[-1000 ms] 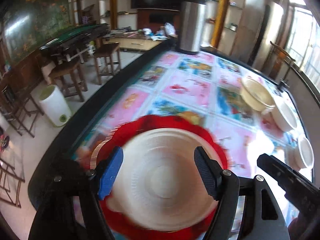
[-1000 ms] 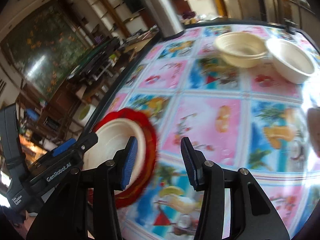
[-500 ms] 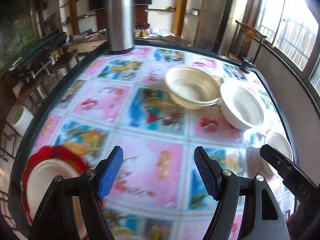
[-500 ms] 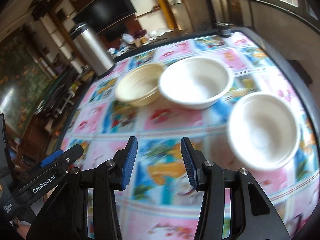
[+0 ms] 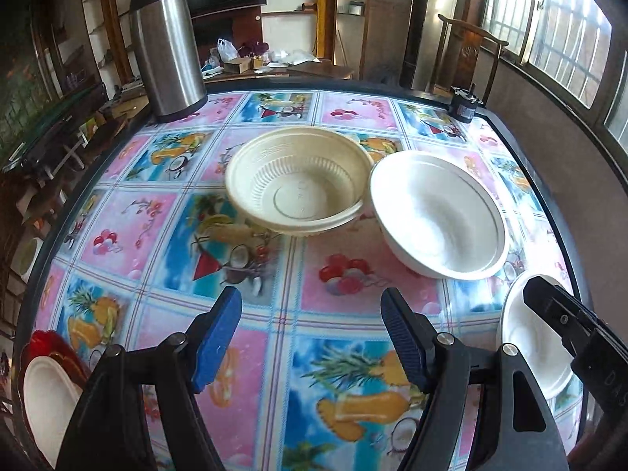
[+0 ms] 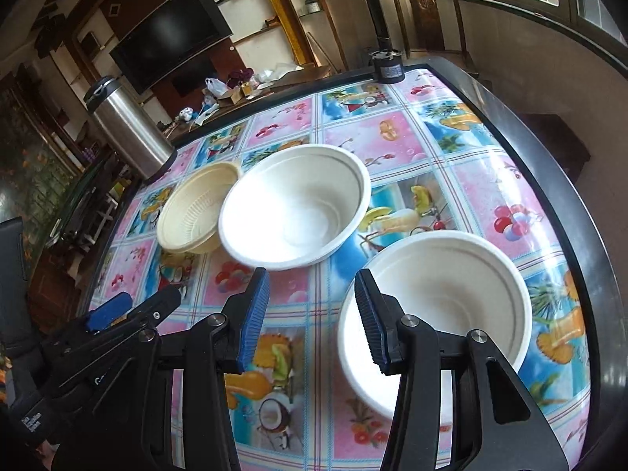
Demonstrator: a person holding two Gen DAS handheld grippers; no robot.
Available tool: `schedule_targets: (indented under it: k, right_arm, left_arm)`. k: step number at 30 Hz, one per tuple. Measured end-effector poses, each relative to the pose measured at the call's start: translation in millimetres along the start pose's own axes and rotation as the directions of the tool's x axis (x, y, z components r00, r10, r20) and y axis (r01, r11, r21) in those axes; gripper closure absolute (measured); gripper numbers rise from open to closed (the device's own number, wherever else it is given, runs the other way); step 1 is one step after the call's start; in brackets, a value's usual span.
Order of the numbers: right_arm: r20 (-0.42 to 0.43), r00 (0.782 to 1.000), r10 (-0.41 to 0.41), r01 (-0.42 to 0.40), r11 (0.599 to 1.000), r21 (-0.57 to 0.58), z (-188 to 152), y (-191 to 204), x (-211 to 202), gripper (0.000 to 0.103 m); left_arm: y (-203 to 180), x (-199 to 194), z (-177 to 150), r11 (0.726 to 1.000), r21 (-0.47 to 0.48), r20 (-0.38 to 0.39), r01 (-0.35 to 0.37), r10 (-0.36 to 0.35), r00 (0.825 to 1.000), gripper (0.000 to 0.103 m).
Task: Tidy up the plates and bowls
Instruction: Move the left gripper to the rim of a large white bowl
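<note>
Three bowls stand on the table. In the left wrist view a cream ribbed bowl (image 5: 298, 180) touches a white bowl (image 5: 437, 216), and a second white bowl (image 5: 526, 353) sits at the right, partly behind a finger of my right gripper (image 5: 557, 314). A white plate (image 5: 43, 392) lies on a red plate (image 5: 51, 341) at the lower left edge. My left gripper (image 5: 312, 314) is open over bare tablecloth, short of the bowls. My right gripper (image 6: 312, 286) is open and holds nothing. Its right finger overlaps the near white bowl's (image 6: 443, 294) left rim.
A steel thermos (image 5: 165, 43) stands at the far left of the table (image 5: 117, 149). A small black object (image 5: 465, 102) sits on the far right edge. A wooden chair (image 6: 428, 4) stands behind the table. The patterned cloth covers the whole top.
Both grippers have swept right across the table, away from the red plate with the white plate on it, to the group of bowls. Their jaws have kept the same width.
</note>
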State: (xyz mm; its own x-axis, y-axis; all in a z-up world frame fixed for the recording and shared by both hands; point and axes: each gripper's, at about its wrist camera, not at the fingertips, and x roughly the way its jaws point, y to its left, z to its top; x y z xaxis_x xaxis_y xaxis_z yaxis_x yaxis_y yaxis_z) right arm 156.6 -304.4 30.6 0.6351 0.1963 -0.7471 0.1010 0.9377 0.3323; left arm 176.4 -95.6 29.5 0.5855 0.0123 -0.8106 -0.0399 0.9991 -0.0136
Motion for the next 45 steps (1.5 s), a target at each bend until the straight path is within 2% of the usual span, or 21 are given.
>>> schedule_targets:
  k: [10, 19, 25, 32, 45]
  right_arm:
    - [-0.001, 1.0, -0.031, 0.031, 0.999, 0.013, 26, -21, 8, 0.058]
    - [-0.032, 0.999, -0.026, 0.027, 0.999, 0.046, 42, -35, 29, 0.058]
    - [-0.059, 0.998, -0.027, 0.031, 0.997, 0.076, 55, -45, 46, 0.056]
    - [-0.092, 0.996, 0.022, -0.007, 0.988, 0.157, 68, -56, 70, 0.056]
    - [-0.122, 0.992, 0.027, -0.015, 0.995, 0.1, 76, -42, 101, 0.058]
  left_arm:
    - [-25, 11, 13, 1.0, -0.004, 0.001, 0.015, -0.015, 1.0, 0.029]
    - [-39, 22, 21, 1.0, -0.017, -0.005, 0.019, -0.019, 1.0, 0.029]
    - [-40, 31, 30, 0.996, -0.077, -0.011, 0.043, -0.044, 0.999, 0.029]
    - [-46, 44, 33, 0.993, -0.101, -0.03, 0.054, -0.057, 0.998, 0.029]
    - [-54, 62, 31, 0.991, -0.12, -0.071, 0.066, -0.075, 0.995, 0.029]
